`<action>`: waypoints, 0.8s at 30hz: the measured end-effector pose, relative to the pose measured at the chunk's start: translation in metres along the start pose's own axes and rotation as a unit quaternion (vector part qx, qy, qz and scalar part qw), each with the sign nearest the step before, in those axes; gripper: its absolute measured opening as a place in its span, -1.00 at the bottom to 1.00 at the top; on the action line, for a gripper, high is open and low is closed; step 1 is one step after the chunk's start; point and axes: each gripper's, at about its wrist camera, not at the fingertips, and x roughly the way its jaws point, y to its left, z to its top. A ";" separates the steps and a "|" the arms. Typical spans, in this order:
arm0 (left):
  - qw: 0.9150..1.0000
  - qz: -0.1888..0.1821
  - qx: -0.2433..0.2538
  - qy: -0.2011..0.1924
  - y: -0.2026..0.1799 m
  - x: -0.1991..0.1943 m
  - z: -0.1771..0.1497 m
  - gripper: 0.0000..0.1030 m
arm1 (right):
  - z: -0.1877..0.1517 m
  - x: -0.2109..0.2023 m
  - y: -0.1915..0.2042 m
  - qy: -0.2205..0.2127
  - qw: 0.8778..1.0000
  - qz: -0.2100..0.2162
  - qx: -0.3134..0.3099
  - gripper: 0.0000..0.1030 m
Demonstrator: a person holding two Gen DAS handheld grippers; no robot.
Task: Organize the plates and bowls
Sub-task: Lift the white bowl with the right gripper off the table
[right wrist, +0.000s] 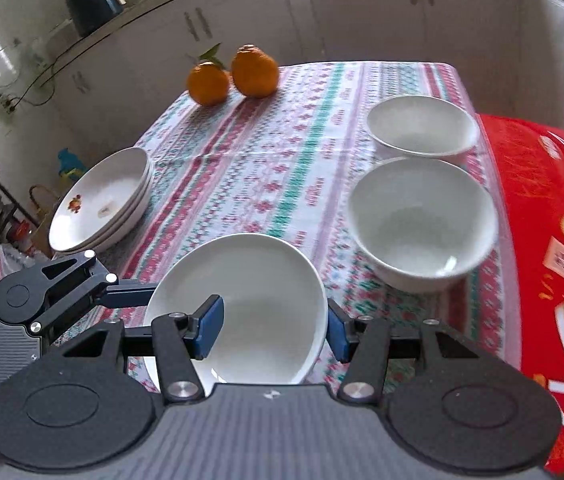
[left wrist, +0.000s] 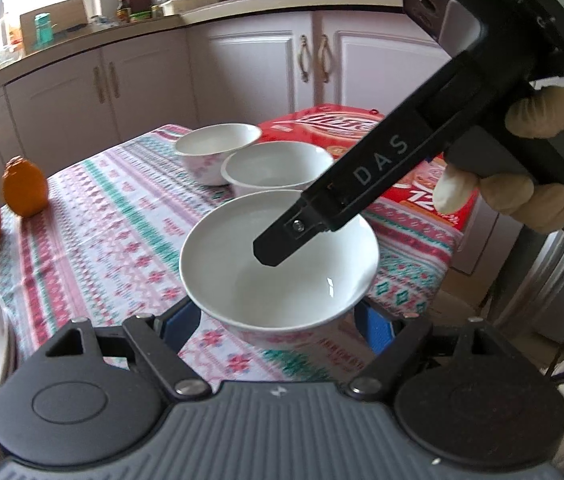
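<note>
A white bowl (left wrist: 278, 276) sits between the blue pads of my left gripper (left wrist: 278, 328), whose jaws stand wide on either side of its base. It also shows in the right wrist view (right wrist: 250, 304). My right gripper (right wrist: 274, 330) has one blue pad inside the bowl and one outside its right rim, with gaps visible. Its black finger (left wrist: 282, 246) reaches into the bowl in the left wrist view. Two more white bowls (right wrist: 421, 220) (right wrist: 421, 126) stand behind. A stack of white plates (right wrist: 102, 200) sits at the left table edge.
Two oranges (right wrist: 234, 74) stand at the far side of the patterned tablecloth (right wrist: 262, 152). A red carton (right wrist: 553, 240) lies along the right edge of the table. Kitchen cabinets (left wrist: 242, 68) and a cluttered counter stand behind.
</note>
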 end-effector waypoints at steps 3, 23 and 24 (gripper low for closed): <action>1.000 0.009 -0.008 0.002 0.009 -0.004 -0.004 0.62 | 0.005 0.008 0.008 0.003 1.000 0.005 -0.009 0.15; 0.998 0.037 -0.043 0.015 0.046 -0.011 -0.023 0.62 | 0.025 0.050 0.041 0.023 0.999 0.024 -0.033 0.15; 0.998 0.037 -0.044 0.015 0.047 -0.011 -0.024 0.62 | 0.025 0.051 0.041 0.023 0.999 0.024 -0.033 0.15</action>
